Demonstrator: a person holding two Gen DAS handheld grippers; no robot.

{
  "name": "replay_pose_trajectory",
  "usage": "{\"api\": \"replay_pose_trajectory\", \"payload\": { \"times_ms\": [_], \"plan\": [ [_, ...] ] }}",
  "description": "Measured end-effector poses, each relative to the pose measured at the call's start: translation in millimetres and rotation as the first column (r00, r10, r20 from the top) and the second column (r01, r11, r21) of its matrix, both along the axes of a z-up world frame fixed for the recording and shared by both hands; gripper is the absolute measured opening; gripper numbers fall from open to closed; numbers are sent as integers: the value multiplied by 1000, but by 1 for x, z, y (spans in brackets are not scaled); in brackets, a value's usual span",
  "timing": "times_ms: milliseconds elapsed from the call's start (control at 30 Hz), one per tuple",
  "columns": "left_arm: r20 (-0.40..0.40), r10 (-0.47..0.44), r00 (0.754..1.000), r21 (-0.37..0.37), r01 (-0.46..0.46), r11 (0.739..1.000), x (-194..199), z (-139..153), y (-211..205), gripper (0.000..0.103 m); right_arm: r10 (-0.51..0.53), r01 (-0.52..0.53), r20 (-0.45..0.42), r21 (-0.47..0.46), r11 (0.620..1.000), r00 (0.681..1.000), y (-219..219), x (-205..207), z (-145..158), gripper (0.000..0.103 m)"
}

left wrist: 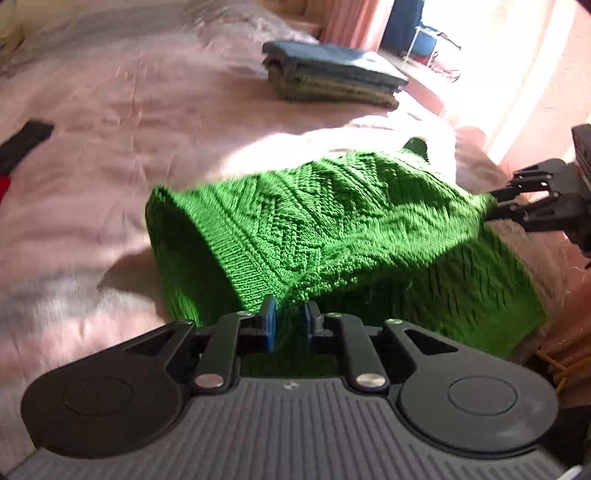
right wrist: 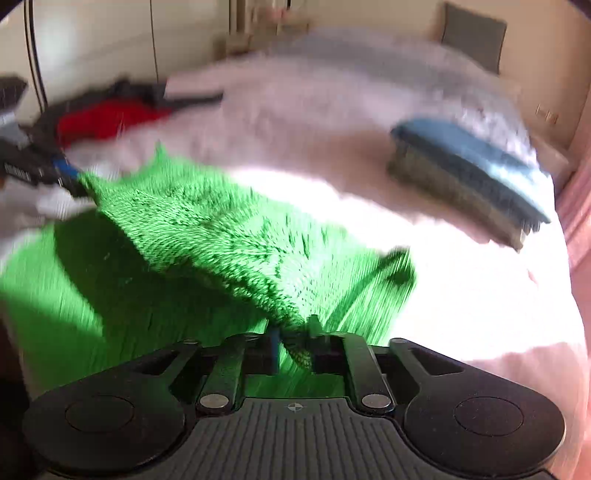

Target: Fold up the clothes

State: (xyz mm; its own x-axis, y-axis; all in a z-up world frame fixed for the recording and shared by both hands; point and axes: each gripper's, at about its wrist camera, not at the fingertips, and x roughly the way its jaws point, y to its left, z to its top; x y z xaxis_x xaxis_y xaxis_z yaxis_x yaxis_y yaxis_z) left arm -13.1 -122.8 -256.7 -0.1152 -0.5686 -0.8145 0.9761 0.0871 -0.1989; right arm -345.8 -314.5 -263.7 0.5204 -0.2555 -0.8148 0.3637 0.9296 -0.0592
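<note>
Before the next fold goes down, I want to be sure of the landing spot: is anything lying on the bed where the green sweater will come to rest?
Nothing visible. Both the left gripper and right gripper already pinch the green sweater. The folded stack sits farther away, apart from it.

We are in a home bedroom: a wide bed with a pale pink quilted cover (left wrist: 122, 110), pink curtains (left wrist: 351, 18) beside a sunlit window, cream wardrobe doors (right wrist: 110, 40), and a stack of folded clothes (left wrist: 332, 74) resting on the bed.
</note>
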Motion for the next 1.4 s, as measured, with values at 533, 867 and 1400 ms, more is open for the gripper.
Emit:
{"api": "replay_pose_trajectory", "payload": {
  "times_ms": [533, 867, 1400],
  "plan": [
    [-260, 130, 957, -123, -166, 979, 26, -47, 47, 29, -649, 412, 272, 587, 696, 710, -23, -61, -53, 49],
    [-393, 232, 890, -149, -311, 939, 21, -30, 86, 32, -762, 409, 297, 703, 582, 575, 2, -99, -45, 49],
    [-572, 494, 655, 45, -577, 816, 33, -58, 49, 46, -891, 427, 182, 826, 369, 417, -23, -77, -70, 49]
  ]
}}
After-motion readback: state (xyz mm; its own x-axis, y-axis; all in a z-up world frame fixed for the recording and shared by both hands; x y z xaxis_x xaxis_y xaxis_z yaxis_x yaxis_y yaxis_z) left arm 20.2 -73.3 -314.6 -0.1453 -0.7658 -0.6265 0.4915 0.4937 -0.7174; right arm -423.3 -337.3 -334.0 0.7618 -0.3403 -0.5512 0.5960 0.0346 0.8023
